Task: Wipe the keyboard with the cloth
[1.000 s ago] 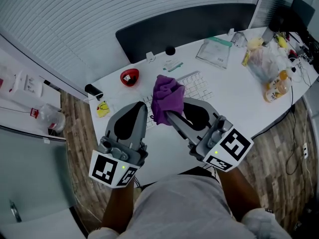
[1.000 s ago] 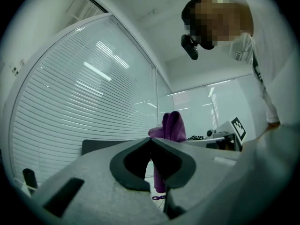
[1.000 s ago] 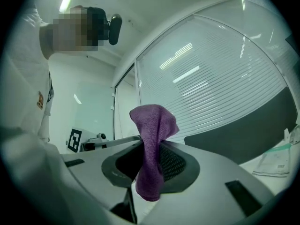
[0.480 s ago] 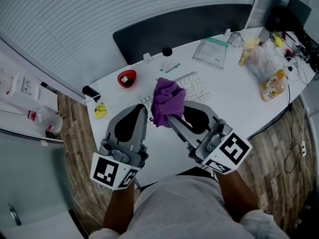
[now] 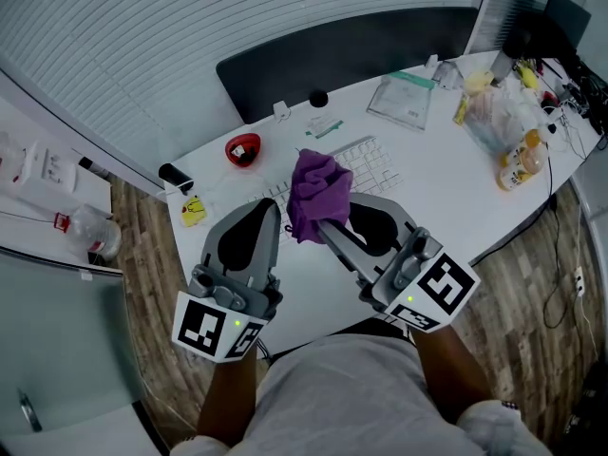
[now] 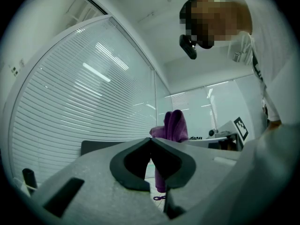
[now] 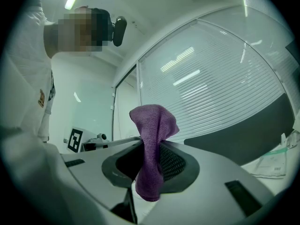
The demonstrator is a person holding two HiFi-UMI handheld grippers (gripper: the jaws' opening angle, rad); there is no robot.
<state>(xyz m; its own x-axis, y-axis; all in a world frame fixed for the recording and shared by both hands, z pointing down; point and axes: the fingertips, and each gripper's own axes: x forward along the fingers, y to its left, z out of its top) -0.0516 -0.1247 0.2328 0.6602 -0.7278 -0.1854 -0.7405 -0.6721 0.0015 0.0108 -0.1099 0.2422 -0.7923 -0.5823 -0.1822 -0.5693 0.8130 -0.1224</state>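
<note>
A purple cloth (image 5: 316, 194) hangs bunched from my right gripper (image 5: 323, 222), whose jaws are shut on it; in the right gripper view the cloth (image 7: 151, 144) stands up between the jaws and droops below them. The white keyboard (image 5: 366, 164) lies on the white table (image 5: 446, 198) beyond the cloth, partly hidden by it. My left gripper (image 5: 274, 207) is held beside the right one, above the table's near edge, shut with nothing in it. In the left gripper view its jaws (image 6: 151, 142) meet, and the cloth (image 6: 174, 125) shows beyond them.
A red bowl-like object (image 5: 242, 148), a black cylinder (image 5: 177, 175) and a yellow item (image 5: 193, 210) lie at the table's left end. A clear bag (image 5: 404, 98), plastic bags and a bottle (image 5: 518, 164) crowd the right end. A dark chair back (image 5: 351, 50) stands behind the table.
The head view has shifted slightly; both grippers and the cloth stay where they were.
</note>
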